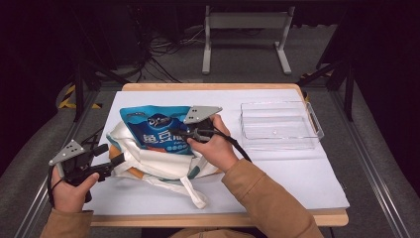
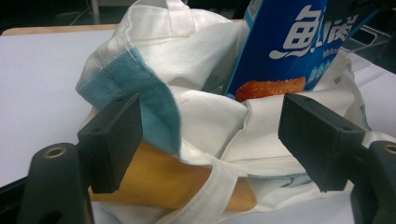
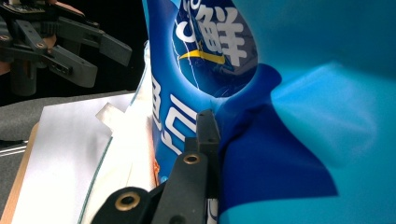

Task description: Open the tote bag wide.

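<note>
The right tool [image 1: 190, 133] is clamped on the edge of the blue snack bag [image 1: 156, 130], jaws pressed flat against the foil. The snack bag lies partly inside the mouth of the white cloth bag [image 1: 163, 168], left of centre on the worktop [image 1: 297, 183]. The left tool [image 1: 116, 161] is seen at the near left edge of the cloth bag, jaws apart, nothing pinched. A clear tray [image 1: 280, 126] is noted well apart at far right.
</note>
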Demonstrator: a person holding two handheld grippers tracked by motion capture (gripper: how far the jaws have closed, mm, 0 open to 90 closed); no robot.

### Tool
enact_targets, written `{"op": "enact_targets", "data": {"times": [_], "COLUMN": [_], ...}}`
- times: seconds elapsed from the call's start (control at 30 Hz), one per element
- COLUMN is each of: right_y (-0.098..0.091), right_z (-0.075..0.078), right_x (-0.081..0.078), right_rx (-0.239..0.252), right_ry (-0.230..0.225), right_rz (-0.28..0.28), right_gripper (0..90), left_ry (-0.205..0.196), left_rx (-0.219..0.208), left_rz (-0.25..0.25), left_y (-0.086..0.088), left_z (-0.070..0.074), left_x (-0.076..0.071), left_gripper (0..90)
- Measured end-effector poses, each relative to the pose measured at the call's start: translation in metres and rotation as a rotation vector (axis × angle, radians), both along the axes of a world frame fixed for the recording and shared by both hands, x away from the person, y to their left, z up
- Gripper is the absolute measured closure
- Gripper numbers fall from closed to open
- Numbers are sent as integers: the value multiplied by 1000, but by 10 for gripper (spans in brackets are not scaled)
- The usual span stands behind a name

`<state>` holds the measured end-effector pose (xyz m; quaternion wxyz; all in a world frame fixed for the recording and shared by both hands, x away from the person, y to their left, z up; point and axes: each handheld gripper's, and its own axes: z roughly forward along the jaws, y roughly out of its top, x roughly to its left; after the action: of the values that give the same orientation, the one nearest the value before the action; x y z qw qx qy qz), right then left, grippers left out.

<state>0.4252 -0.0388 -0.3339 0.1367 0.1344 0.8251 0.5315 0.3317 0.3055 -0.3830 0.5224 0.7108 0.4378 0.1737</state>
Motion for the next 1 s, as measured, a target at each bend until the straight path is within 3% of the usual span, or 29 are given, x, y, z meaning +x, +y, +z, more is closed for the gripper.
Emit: {"op": "enact_targets", "data": {"times": [1.0], "right_y": [-7], "right_z": [68], "right_x": [-4], "right_rx": [84], "right_ry": [-20], "right_rz": [14], "right_gripper": [898], "left_ry": [-5], "left_rx": [5], "left_rz": [-11], "left_y": [-4], "left_z": [1], "left_x": [-1], "left_gripper": [222]}}
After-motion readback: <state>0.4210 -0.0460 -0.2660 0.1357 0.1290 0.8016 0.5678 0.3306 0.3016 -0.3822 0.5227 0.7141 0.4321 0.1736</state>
